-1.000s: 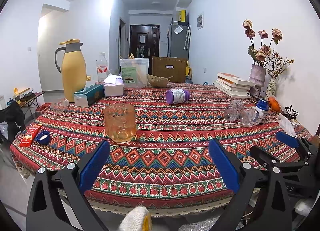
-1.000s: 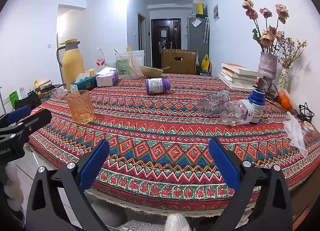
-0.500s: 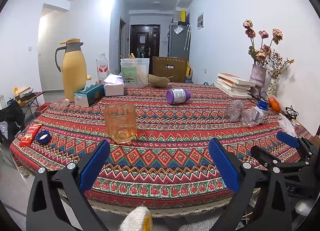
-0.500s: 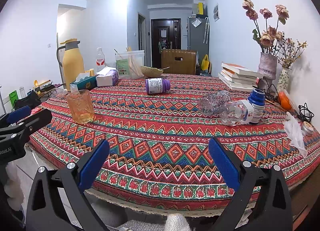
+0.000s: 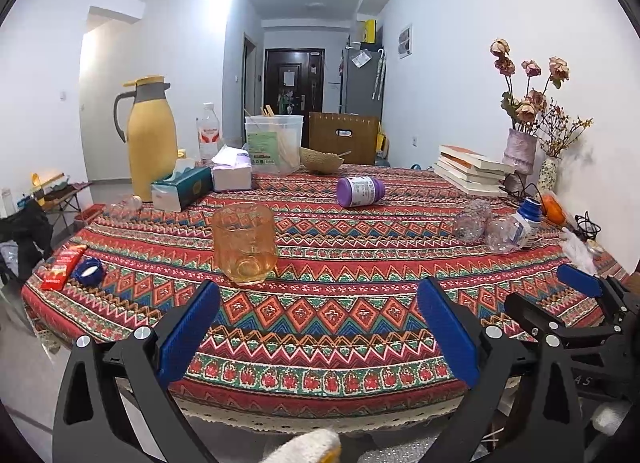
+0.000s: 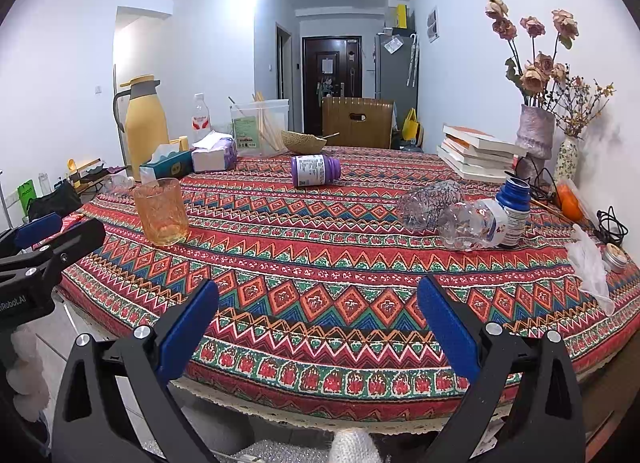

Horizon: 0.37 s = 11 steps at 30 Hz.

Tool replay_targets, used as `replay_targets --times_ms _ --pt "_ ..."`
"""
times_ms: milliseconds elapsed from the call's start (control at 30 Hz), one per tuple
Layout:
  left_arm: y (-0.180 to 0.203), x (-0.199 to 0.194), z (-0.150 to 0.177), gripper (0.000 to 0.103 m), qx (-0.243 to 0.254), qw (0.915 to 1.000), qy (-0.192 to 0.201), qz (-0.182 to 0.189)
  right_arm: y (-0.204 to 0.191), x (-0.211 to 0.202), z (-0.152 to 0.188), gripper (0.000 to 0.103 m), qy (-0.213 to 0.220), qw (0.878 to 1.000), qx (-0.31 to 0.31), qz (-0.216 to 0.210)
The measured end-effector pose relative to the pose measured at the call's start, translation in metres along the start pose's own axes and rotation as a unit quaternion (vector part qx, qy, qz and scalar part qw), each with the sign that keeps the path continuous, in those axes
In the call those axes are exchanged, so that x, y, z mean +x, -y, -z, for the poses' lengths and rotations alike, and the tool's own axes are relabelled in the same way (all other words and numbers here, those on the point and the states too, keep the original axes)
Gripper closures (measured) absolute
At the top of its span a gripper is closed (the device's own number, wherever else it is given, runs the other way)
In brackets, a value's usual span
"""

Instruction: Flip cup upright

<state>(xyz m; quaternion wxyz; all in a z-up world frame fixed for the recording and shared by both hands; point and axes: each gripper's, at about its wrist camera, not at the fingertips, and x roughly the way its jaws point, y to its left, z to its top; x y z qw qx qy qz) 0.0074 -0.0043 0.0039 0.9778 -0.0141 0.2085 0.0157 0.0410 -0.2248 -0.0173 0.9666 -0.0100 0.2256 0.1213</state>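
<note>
An amber glass cup [image 5: 244,242] stands upright on the patterned tablecloth [image 5: 340,315], mouth up; it also shows in the right wrist view [image 6: 161,211]. A clear patterned glass [image 6: 430,203] lies on its side at the right, next to a plastic bottle [image 6: 474,225]; it also shows in the left wrist view [image 5: 472,219]. My left gripper [image 5: 318,333] is open and empty at the table's near edge, a little right of the amber cup. My right gripper [image 6: 318,331] is open and empty at the near edge, well short of the lying glass.
A purple jar [image 5: 360,191] lies mid-table. A yellow jug [image 5: 150,135], tissue boxes [image 5: 182,193], a plastic tub [image 5: 273,143] and a basket stand at the back left. Books [image 5: 468,171], vases with dried flowers [image 5: 520,147], a blue-capped bottle [image 6: 514,211] and cables sit right.
</note>
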Motion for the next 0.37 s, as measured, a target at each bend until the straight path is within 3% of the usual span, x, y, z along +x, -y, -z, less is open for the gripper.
replay_targets --times_ms 367 --pt "-0.0017 -0.0001 0.0000 0.007 -0.008 1.0000 -0.003 -0.004 -0.0002 -0.0002 0.0000 0.008 0.000 1.000 -0.001 0.000"
